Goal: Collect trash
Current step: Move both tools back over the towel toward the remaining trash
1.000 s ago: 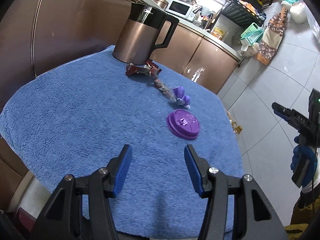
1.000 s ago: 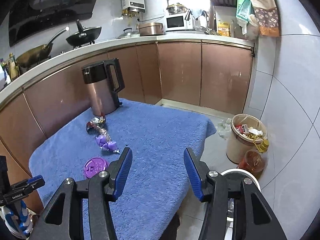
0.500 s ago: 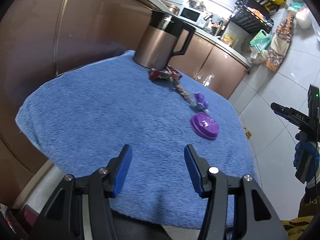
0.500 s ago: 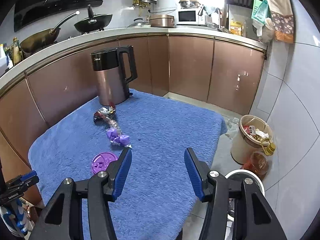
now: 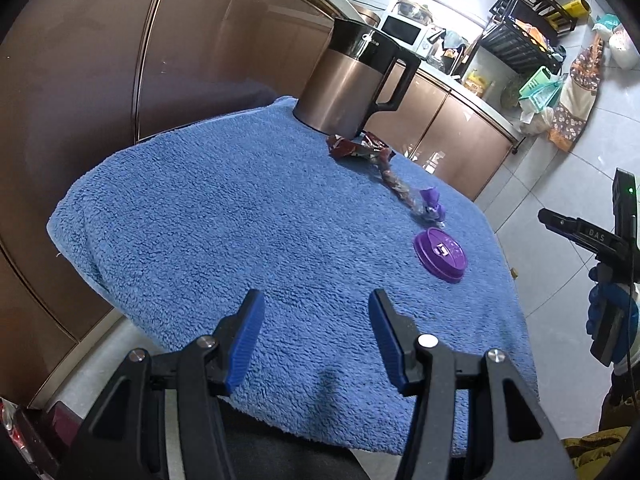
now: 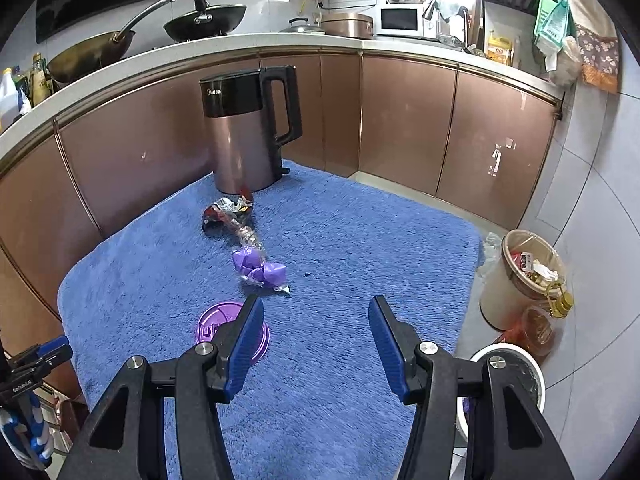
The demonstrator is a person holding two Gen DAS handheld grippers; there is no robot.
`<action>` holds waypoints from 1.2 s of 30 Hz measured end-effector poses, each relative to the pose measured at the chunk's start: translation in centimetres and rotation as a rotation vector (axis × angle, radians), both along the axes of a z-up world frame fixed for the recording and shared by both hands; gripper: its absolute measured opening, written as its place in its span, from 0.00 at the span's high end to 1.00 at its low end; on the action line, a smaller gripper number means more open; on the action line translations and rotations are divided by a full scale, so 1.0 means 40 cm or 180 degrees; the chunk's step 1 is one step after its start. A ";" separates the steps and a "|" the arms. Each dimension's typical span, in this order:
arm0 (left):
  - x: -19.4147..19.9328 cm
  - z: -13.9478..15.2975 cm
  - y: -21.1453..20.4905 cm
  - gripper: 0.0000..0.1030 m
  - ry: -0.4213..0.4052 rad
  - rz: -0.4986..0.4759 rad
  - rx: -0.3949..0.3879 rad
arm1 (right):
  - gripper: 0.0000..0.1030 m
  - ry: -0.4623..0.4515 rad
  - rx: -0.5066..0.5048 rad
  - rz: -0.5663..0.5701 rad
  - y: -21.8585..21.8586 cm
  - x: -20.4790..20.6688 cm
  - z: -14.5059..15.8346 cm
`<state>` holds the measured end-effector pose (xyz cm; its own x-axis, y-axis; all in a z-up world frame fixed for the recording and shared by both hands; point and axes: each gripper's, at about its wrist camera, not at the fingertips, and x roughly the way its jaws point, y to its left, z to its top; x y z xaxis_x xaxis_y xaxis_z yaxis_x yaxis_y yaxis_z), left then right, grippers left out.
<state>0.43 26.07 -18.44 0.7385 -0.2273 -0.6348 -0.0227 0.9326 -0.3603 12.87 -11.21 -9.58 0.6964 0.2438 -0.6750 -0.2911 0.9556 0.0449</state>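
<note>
On the blue towel (image 5: 208,216) (image 6: 360,248) lie a purple cup lid (image 5: 440,254) (image 6: 218,326), a crumpled purple wrapper (image 5: 433,206) (image 6: 260,266), a twisted clear wrapper (image 5: 396,182) (image 6: 246,236) and a red and silver wrapper (image 5: 354,146) (image 6: 226,210). My left gripper (image 5: 316,334) is open and empty above the towel's near edge. My right gripper (image 6: 316,338) is open and empty above the towel; its left finger overlaps the lid in view.
A copper electric kettle (image 5: 348,84) (image 6: 246,132) stands at the towel's far end by the red wrapper. A trash bin (image 6: 520,276) with rubbish and a white bucket (image 6: 508,380) stand on the floor right of the table. Brown cabinets ring the table.
My left gripper has pulled back and swung left, so the trash sits further right in its view. My right gripper has moved forward over the towel toward the lid. Both stay open.
</note>
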 end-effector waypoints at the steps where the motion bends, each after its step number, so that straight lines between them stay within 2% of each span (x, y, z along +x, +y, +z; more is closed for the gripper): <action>1: 0.003 -0.004 0.002 0.49 0.0009 -0.0007 -0.0002 | 0.49 0.0009 -0.0003 0.0004 0.003 0.005 -0.003; 30: 0.083 -0.035 -0.013 0.49 0.0182 -0.0109 0.0096 | 0.49 0.0176 0.0143 0.0109 0.033 0.099 -0.096; 36: 0.099 -0.032 -0.028 0.49 0.0222 -0.0142 0.0130 | 0.49 0.0145 0.0254 0.0129 0.029 0.112 -0.107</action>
<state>4.40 24.96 -19.74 0.6819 -0.2319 -0.6937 -0.0044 0.9471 -0.3209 17.34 -10.04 -13.85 0.6539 0.3253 -0.6831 -0.3252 0.9360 0.1345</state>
